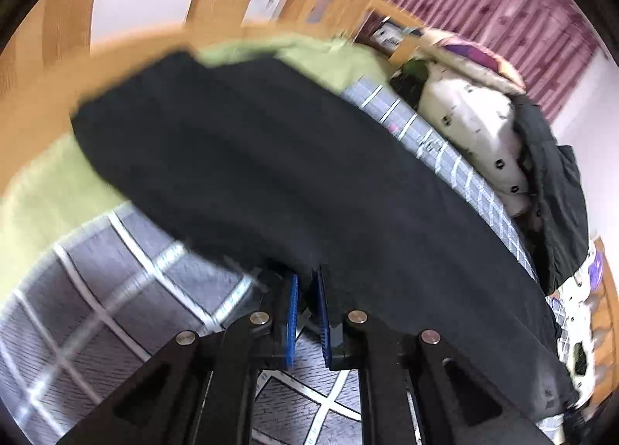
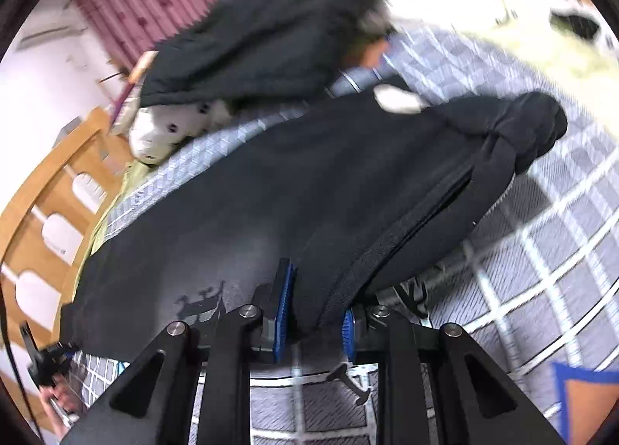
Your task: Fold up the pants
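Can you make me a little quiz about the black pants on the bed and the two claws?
1. True or false: the black pants lie on a checked bedsheet.
2. What is the left claw shut on? A) a pillow B) the edge of the pants C) nothing
3. Fill in: the right claw pinches the thick, bunched ____ end of the pants.

Key
1. True. The grey sheet with white lines shows under and around them.
2. B. Its blue pads meet on the dark cloth's near edge.
3. Waistband. The ribbed band runs right down into that claw.
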